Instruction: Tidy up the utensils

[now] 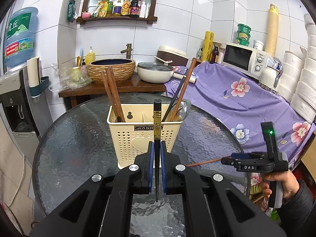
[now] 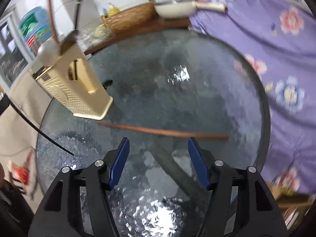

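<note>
My left gripper is shut on a black chopstick with a gold band, held upright in front of the cream utensil holder. The holder stands on the round glass table. It holds two brown chopsticks on the left, and a brown chopstick, a black chopstick and spoons on the right. My right gripper is open just above the table, close to a brown chopstick lying flat. The holder is at its left. The held black chopstick's tip shows in the right wrist view.
Behind the table a wooden counter carries a woven basin, a white pan and a plastic bag. A purple floral cloth covers the surface on the right, with a microwave. A water dispenser stands at left.
</note>
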Available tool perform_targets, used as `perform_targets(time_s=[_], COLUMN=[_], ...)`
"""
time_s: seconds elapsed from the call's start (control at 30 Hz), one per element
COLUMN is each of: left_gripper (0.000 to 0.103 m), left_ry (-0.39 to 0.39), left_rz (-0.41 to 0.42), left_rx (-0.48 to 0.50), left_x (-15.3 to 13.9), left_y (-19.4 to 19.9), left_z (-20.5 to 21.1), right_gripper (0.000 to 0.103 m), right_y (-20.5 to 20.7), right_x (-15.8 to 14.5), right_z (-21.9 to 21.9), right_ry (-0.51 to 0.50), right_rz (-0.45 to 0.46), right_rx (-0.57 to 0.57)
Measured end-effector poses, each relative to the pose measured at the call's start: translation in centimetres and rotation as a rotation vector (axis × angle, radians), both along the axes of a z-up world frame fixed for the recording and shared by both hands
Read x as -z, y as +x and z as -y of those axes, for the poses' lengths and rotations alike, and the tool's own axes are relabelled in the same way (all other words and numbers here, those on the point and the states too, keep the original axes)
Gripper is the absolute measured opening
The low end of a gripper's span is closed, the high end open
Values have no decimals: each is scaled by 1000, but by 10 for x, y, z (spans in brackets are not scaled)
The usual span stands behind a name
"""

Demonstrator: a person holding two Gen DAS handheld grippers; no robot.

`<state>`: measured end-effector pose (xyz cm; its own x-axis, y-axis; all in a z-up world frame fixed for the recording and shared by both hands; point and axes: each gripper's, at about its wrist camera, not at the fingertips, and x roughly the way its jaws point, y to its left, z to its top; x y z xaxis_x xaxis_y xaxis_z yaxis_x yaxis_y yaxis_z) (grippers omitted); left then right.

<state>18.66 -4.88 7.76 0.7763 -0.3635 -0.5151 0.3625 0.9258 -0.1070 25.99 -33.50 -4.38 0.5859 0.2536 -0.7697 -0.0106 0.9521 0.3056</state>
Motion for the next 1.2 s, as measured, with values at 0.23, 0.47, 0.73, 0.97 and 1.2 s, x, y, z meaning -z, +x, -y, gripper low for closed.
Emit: perform_targets(time_s=[0.23, 0.47, 0.73, 0.97, 1.2], left_gripper=[6, 6, 6, 6, 6], left_ry=[3, 3, 1, 4, 4], left_rz=[0, 1, 1, 1, 4], left_rx=[3, 1, 4, 3, 13], left_x=[-1, -1, -1, 0, 0], left_y=[1, 2, 4, 4, 3], left_z=[2, 1, 0, -1, 1], right_gripper=[59, 57, 57, 36, 16], right_y=[17, 39, 82, 111, 133], right_x=[29, 33, 33, 34, 33], right_z=[27, 31, 21, -3, -20], right_ry=[28, 16, -84, -239, -289], right_rz=[-118, -133, -159, -167, -194], right_rx=[151, 188, 205, 184, 161])
